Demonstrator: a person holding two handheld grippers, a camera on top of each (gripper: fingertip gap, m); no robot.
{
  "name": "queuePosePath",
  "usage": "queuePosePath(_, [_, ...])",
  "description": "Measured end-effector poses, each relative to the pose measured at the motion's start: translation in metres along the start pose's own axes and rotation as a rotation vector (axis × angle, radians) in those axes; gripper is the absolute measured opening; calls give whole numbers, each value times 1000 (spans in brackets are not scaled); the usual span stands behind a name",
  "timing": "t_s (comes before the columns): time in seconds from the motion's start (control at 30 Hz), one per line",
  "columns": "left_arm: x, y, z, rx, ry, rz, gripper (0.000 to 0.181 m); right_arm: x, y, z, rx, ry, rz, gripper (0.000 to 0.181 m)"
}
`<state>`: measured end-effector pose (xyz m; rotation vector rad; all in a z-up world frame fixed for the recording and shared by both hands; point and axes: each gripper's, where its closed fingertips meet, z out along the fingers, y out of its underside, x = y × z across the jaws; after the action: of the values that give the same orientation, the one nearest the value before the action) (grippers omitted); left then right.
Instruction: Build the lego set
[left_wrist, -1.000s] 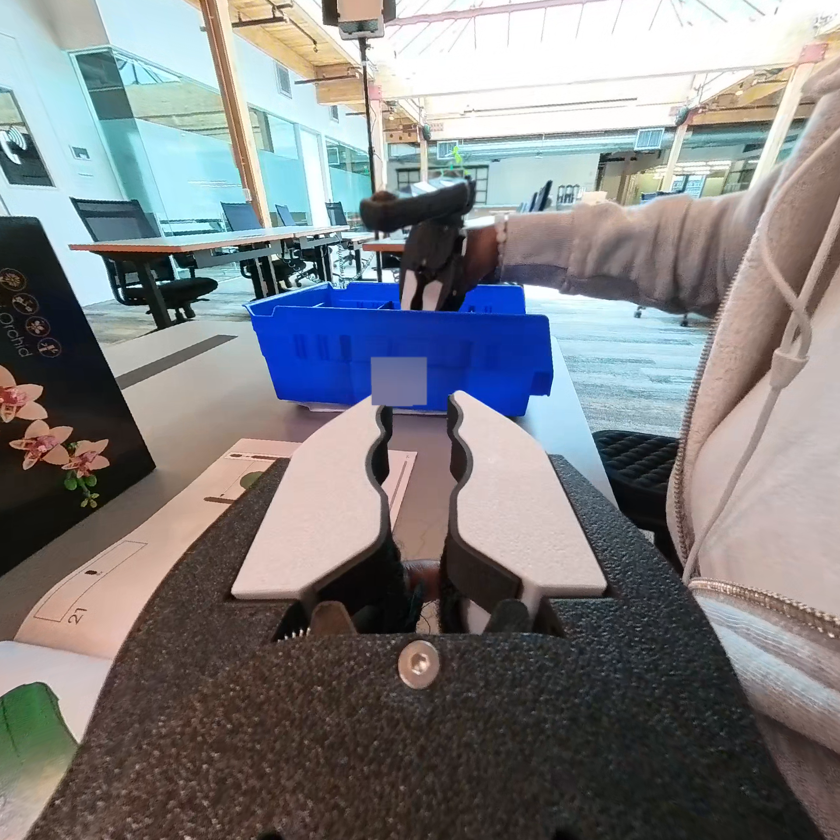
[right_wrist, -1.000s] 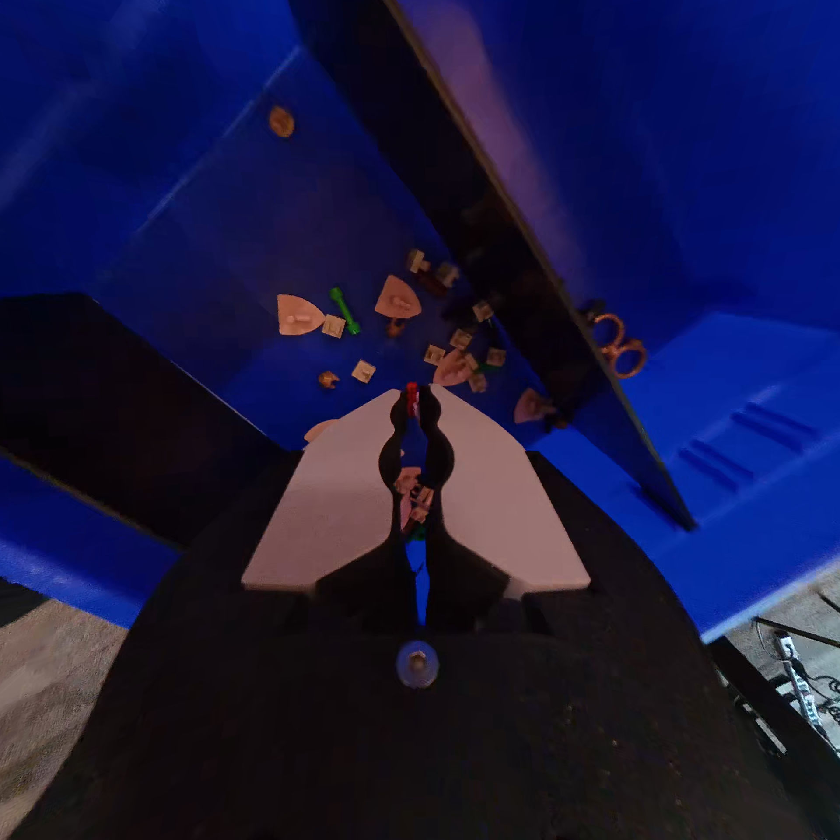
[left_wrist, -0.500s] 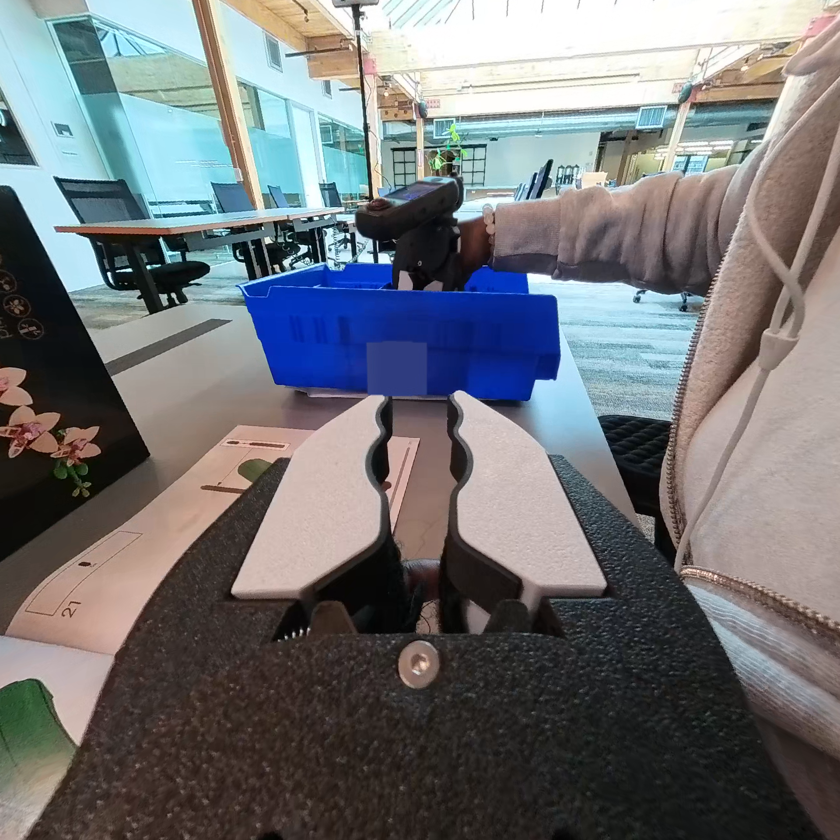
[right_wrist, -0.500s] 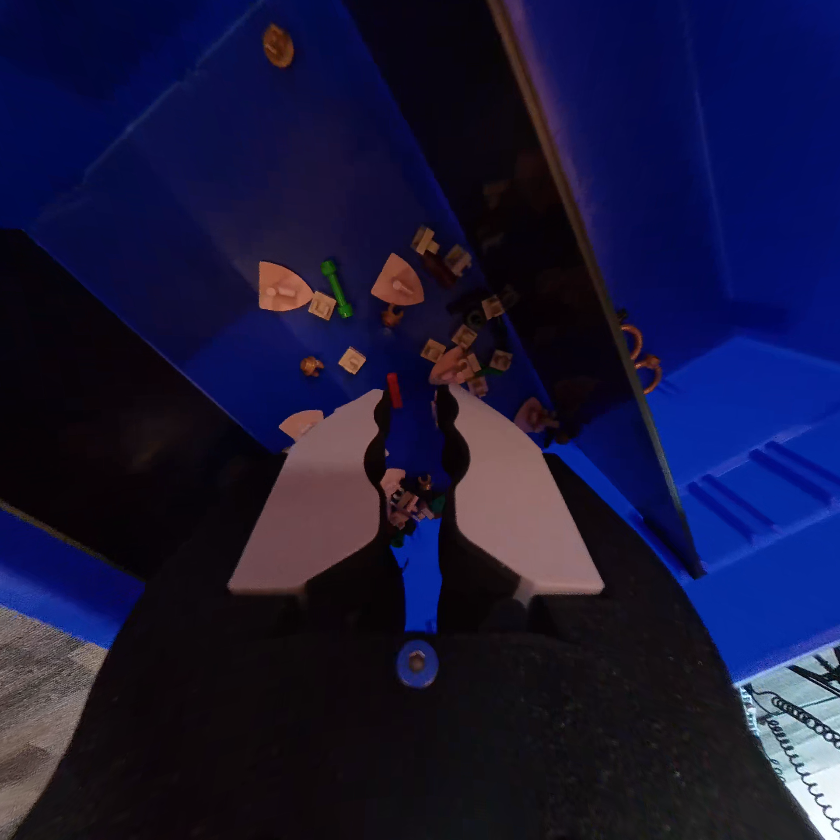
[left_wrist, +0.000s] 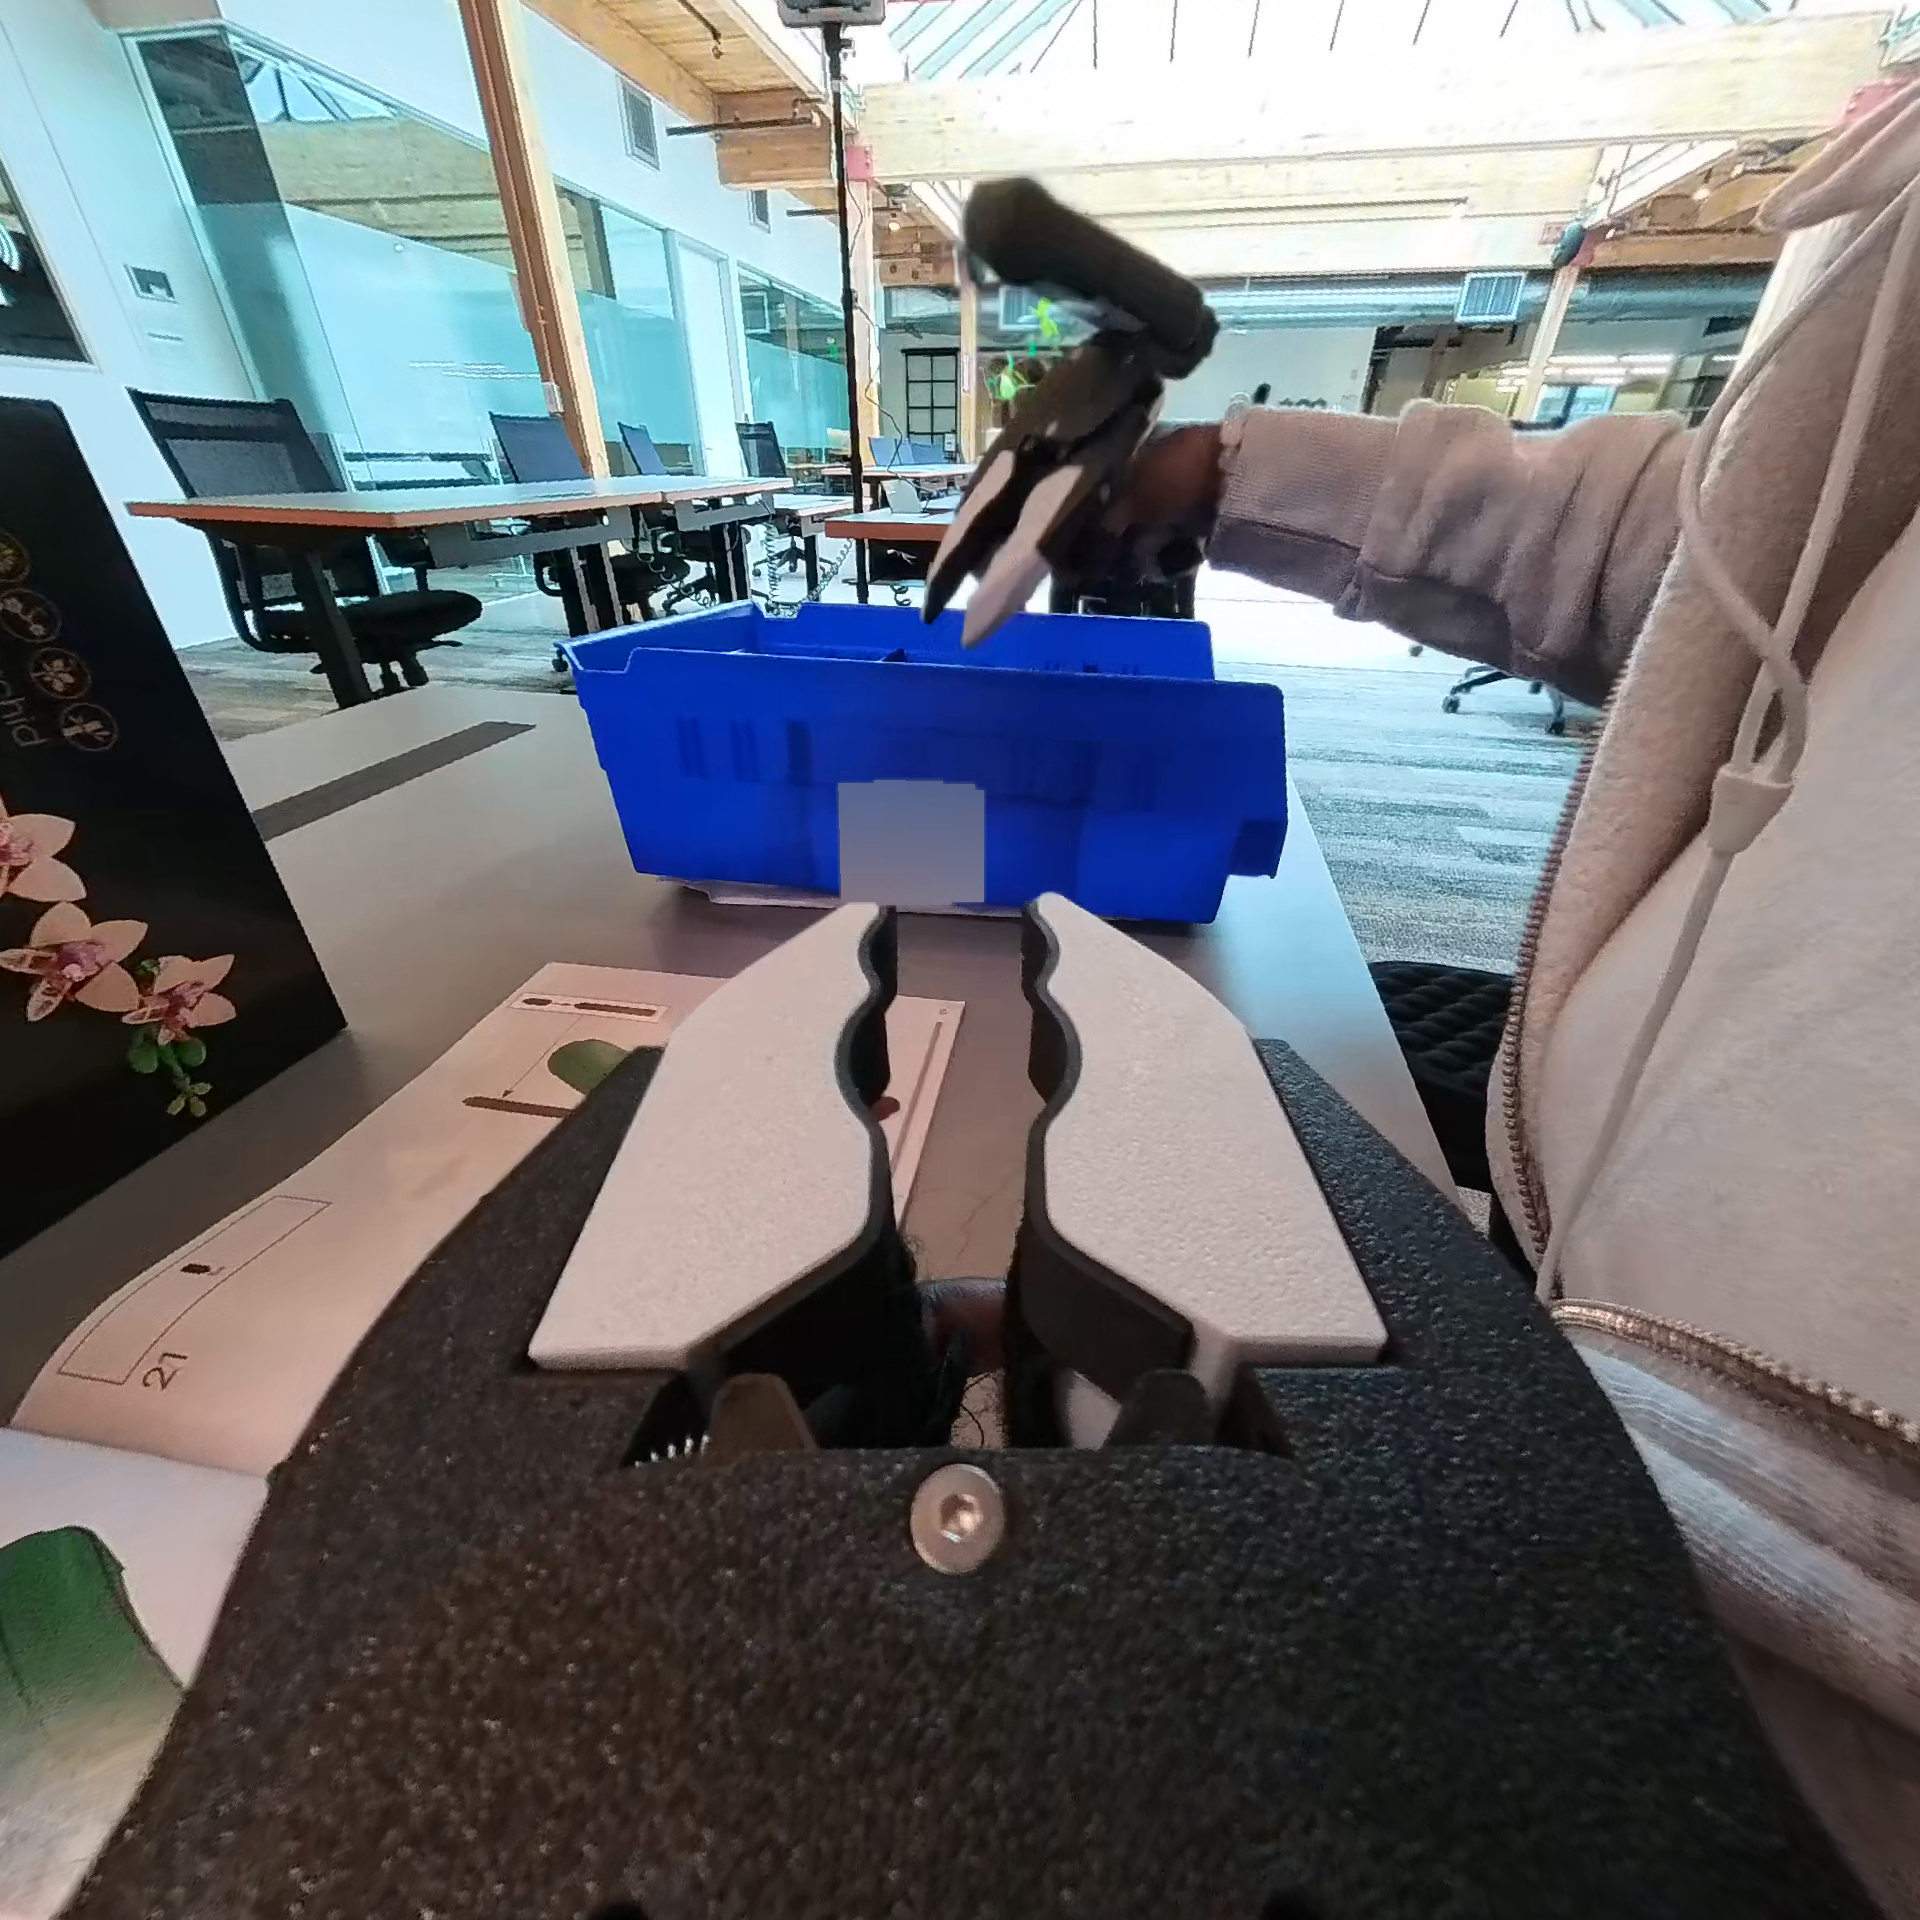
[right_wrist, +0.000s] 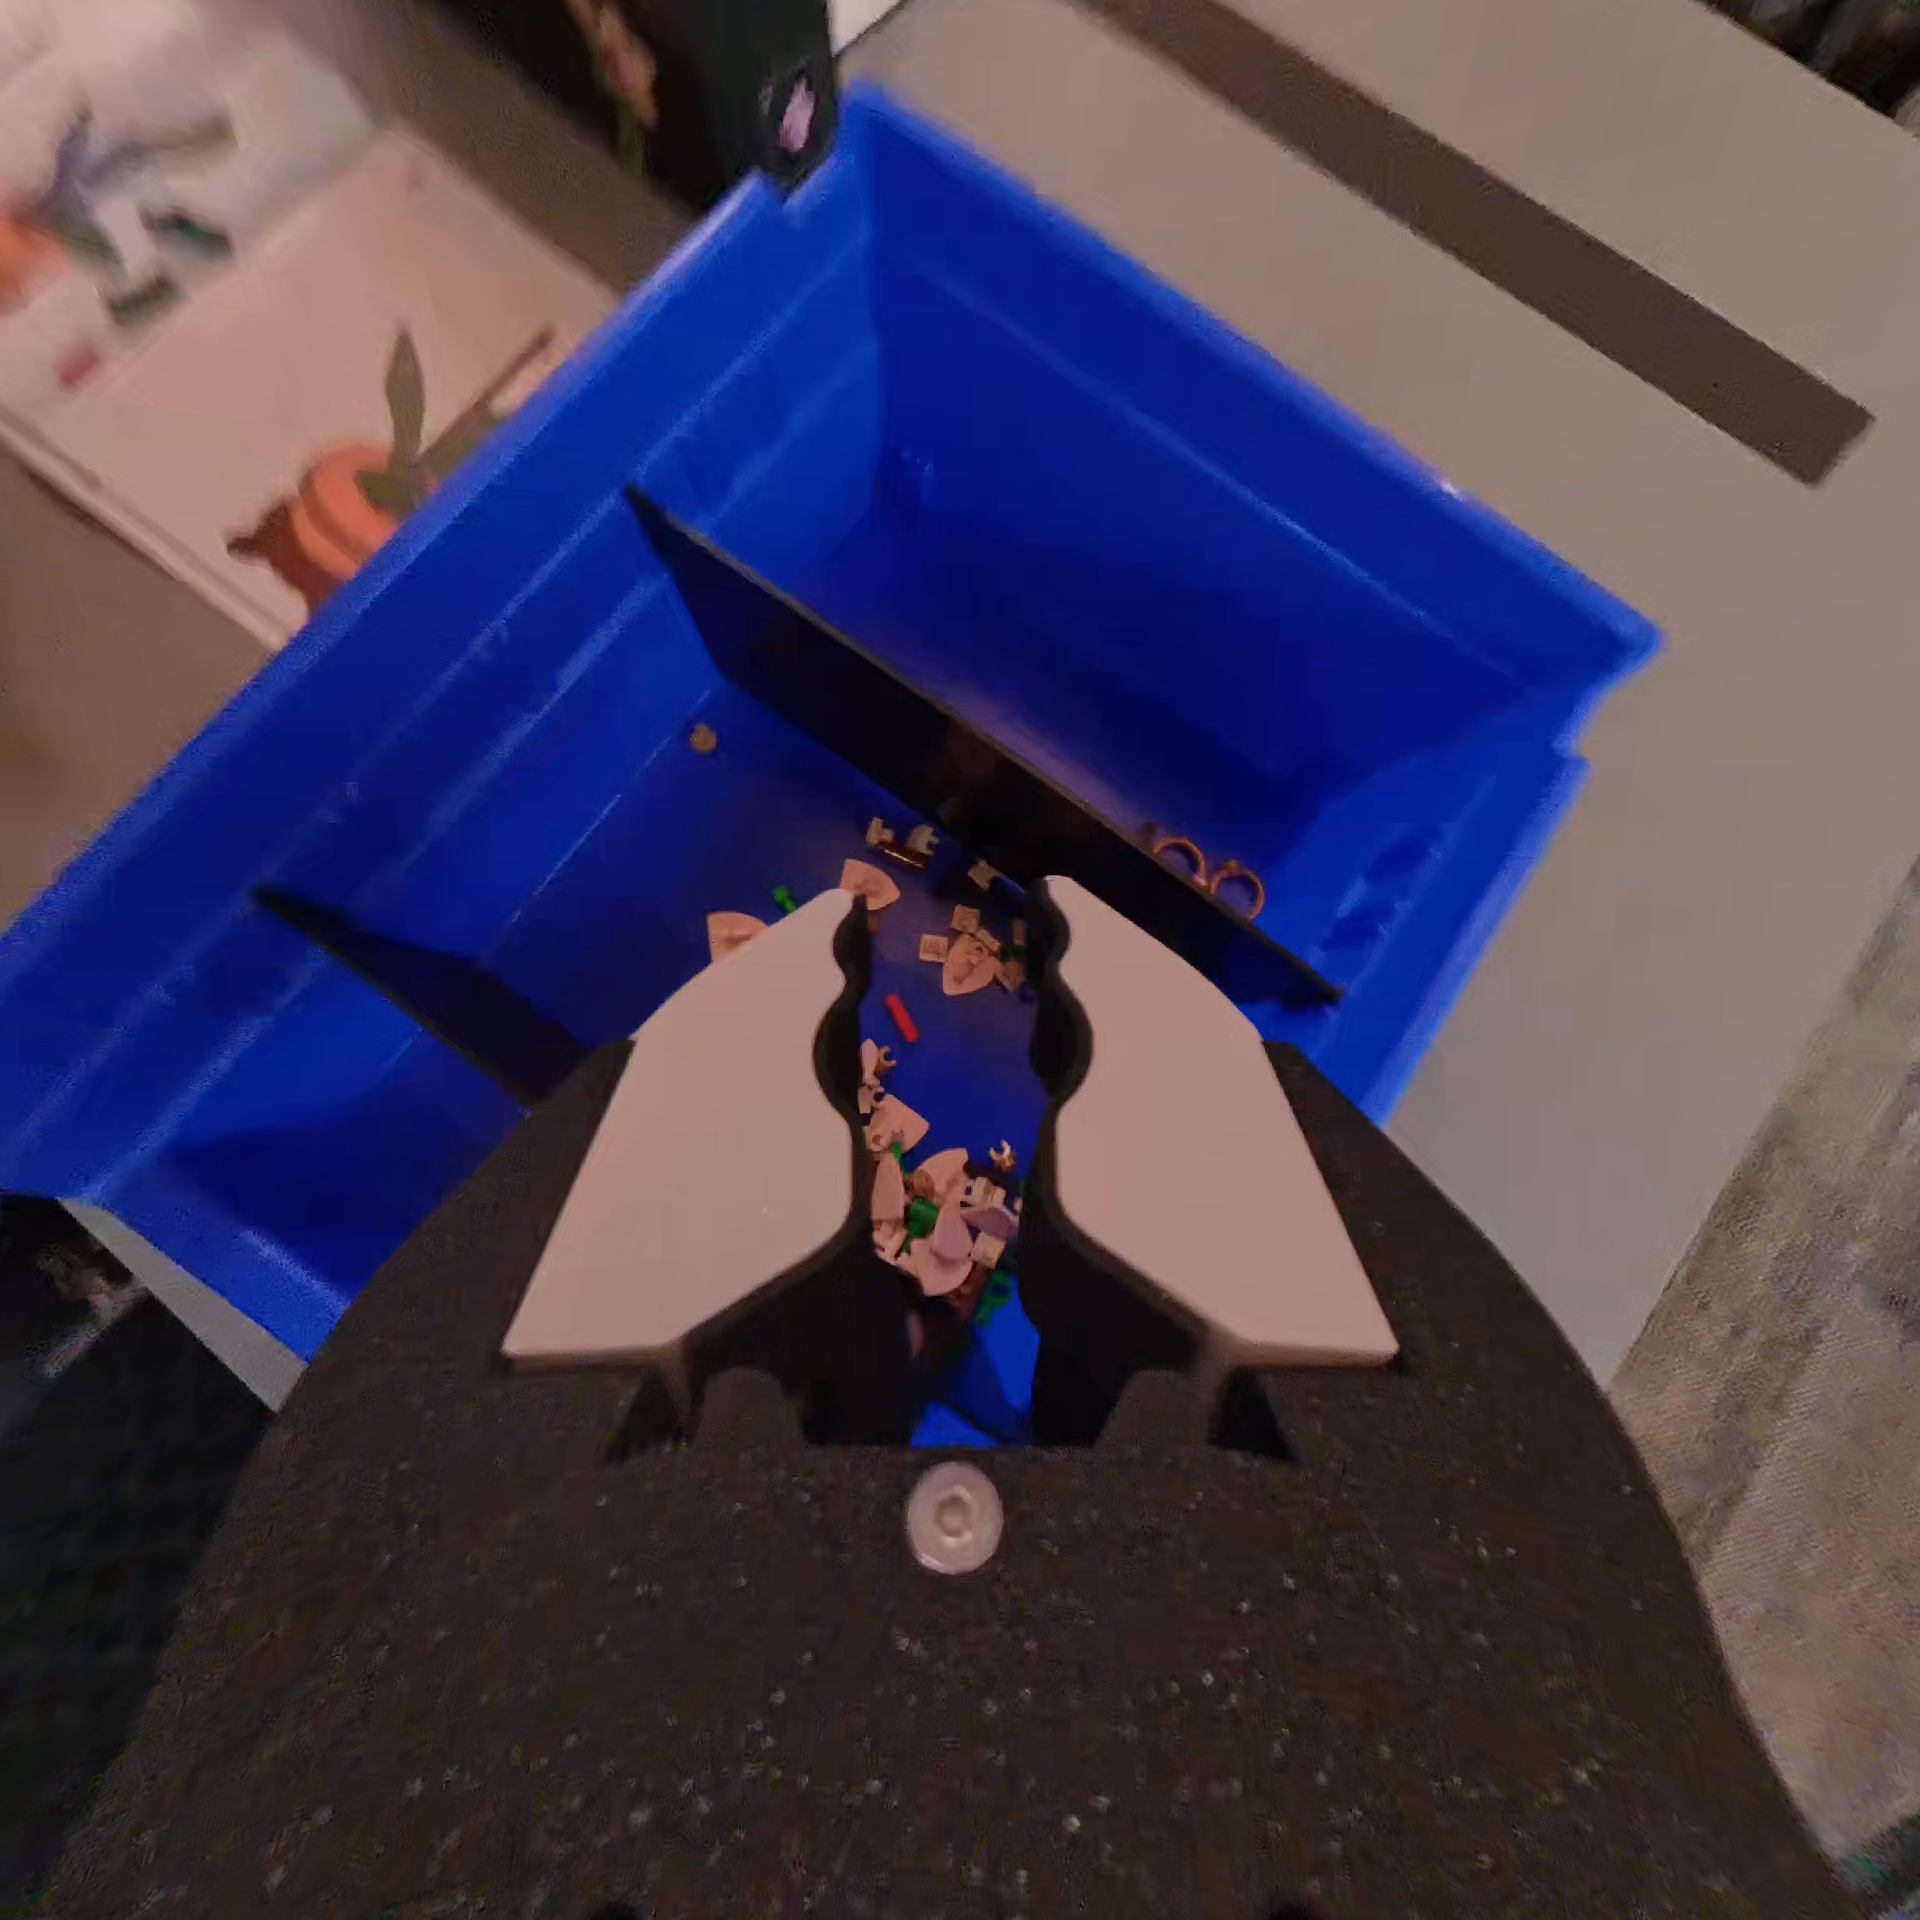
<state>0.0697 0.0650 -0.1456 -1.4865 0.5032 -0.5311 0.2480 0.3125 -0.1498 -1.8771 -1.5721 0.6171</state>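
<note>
Left claw (left_wrist: 956, 925) hangs low over the desk (left_wrist: 436, 894), jaws parted, nothing in them. Farther out, right claw (right_wrist: 945, 914) hovers above the blue bin (right_wrist: 520, 727), spread wide and empty, the red piece (right_wrist: 902, 1018) lying loose below. Blur hides depth; a steep dive might scatter neighbouring lego bits (right_wrist: 935, 1195).

Box (left_wrist: 114, 831) cut off at left edge; bin (right_wrist: 1039, 540) pieces (right_wrist: 935, 1205) partly hidden by fingers (right_wrist: 727, 1122).

Glossy blue plastic bin (left_wrist: 1039, 790); matt paper booklet (left_wrist: 312, 1195); fleecy cloth sleeve (left_wrist: 1455, 509).
</note>
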Motion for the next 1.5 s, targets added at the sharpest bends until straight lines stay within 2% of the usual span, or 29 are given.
queuePosePath(0.03, [0, 0, 0, -1, 1, -1, 22, 11, 11, -5, -63, 68, 13, 28])
queuePosePath(0.07, [0, 0, 0, -1, 2, -1, 22, 20, 24, -10, -151, 151, -57, 29])
queuePosePath(0.1, [0, 0, 0, 0, 2, -1, 22, 17, 26, -10, -160, 173, -127, 19])
queuePosePath(0.13, [1, 0, 1, 2, 2, -2, 22, 4, 25, -5, -152, 124, -169, 8])
queuePosePath(0.17, [1, 0, 1, 2, 4, -4, 22, -7, 27, 3, -186, 77, -189, 7])
queuePosePath(0.3, [5, 1, 4, -3, 19, 3, 22, -16, 58, 38, -510, 16, -275, 6])
queuePosePath(0.4, [7, 2, 4, -16, 12, 27, 22, -17, 67, 55, -633, -32, -311, 9])
queuePosePath(0.53, [5, 1, 2, -11, 1, 27, 22, -17, 77, 64, -698, -61, -297, 12])
queuePosePath(0.87, [3, 2, 1, -7, 3, 19, 22, -19, 80, 64, -662, -111, -231, 4])
queuePosePath(0.93, [2, 0, 0, -1, -1, 21, 22, -20, 63, 56, -584, -82, -209, 4])
queuePosePath(1.0, [2, -3, -3, 13, -5, 16, 22, -32, 21, 39, -413, -37, -162, 3])
queuePosePath(1.1, [4, -7, -7, 36, 2, 6, 22, -86, -70, 12, -45, 14, -157, 3])
queuePosePath(1.17, [11, -12, -9, 60, 31, 3, 22, -135, -116, 11, 157, 33, -160, 3])
queuePosePath(1.23, [21, -18, -12, 86, 73, 9, 22, -190, -140, 39, 239, -53, -190, 3])
queuePosePath(1.27, [26, -20, -14, 97, 95, 14, 22, -210, -143, 61, 228, -99, -201, 3])
queuePosePath(1.33, [34, -21, -19, 102, 131, 27, 22, -235, -136, 111, 124, -200, -190, 3])
queuePosePath(1.43, [39, -20, -29, 99, 157, 51, 22, -277, -115, 176, -53, -429, -200, 3])
queuePosePath(1.5, [37, -25, -35, 126, 147, 47, 22, -287, -101, 203, -158, -454, -270, 3])
